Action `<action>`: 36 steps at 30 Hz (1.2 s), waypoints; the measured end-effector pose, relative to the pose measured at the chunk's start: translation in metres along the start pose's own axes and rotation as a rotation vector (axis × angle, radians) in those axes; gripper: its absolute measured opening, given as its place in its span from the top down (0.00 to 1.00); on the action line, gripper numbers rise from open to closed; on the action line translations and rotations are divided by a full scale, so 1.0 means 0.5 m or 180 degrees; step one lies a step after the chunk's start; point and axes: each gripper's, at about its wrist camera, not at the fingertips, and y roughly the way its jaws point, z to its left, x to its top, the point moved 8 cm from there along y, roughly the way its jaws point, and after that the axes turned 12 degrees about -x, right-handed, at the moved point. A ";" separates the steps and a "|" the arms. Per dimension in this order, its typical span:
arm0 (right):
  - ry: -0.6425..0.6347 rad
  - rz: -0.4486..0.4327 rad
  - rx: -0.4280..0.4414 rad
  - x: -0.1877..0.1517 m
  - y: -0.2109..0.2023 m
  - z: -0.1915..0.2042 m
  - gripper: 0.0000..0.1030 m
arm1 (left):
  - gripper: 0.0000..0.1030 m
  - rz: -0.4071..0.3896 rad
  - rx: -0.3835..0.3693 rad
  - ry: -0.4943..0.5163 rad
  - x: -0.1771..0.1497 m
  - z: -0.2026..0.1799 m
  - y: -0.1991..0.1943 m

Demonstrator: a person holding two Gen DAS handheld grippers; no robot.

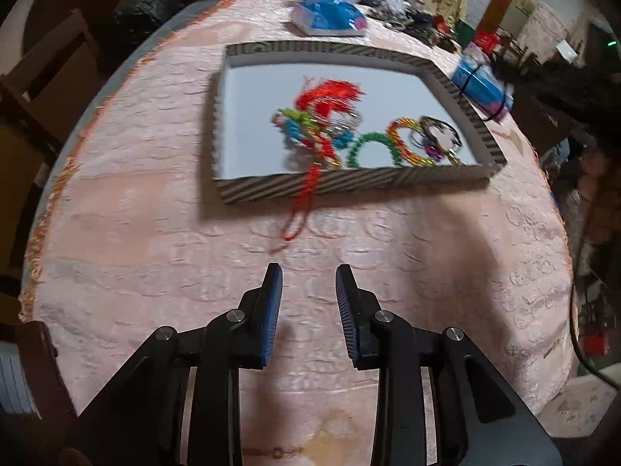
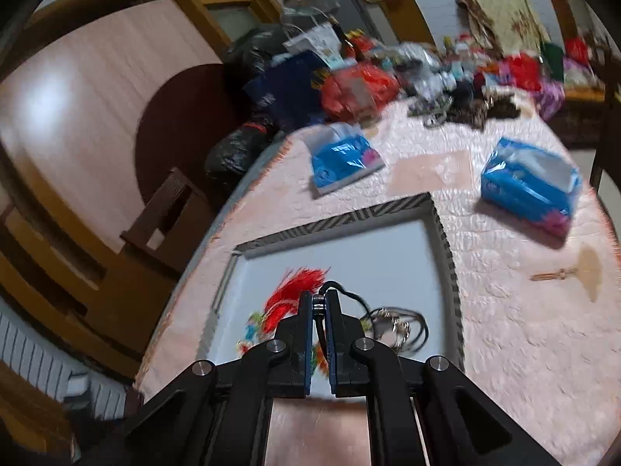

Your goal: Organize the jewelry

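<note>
A shallow tray with a striped rim [image 1: 341,188] lies on the pink tablecloth and holds jewelry: a red tassel ornament [image 1: 333,95] whose red cord [image 1: 300,209] hangs over the near rim, a green bead bracelet [image 1: 370,147], an orange bead bracelet [image 1: 403,139] and dark bangles [image 1: 440,132]. My left gripper [image 1: 308,272] is open and empty, over the cloth short of the tray. My right gripper [image 2: 319,296] is shut on a black cord with a small metal piece [image 2: 351,295], held above the tray [image 2: 446,240] near the red tassel [image 2: 299,283] and the dark bangles [image 2: 403,326].
Two blue tissue packs [image 2: 343,161] [image 2: 531,182] lie on the cloth beyond the tray. A heap of bags and clutter [image 2: 427,73] fills the far end of the table. A wooden-handled brush [image 2: 578,270] lies right of the tray. A wooden chair [image 2: 170,209] stands at the left.
</note>
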 end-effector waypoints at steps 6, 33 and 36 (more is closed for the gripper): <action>0.0141 0.0500 -0.0260 -0.052 0.093 -0.062 0.94 | 0.68 -0.0084 0.0076 -0.0184 0.013 0.038 -0.012; -0.0435 0.0826 -0.0858 -0.202 -0.160 -0.006 0.56 | 0.03 -0.0689 0.0474 0.0396 0.165 -0.110 -0.140; -0.0530 0.0758 -0.0895 -0.191 -0.171 0.013 0.56 | 0.03 -0.0505 0.0314 0.0224 0.166 -0.127 -0.134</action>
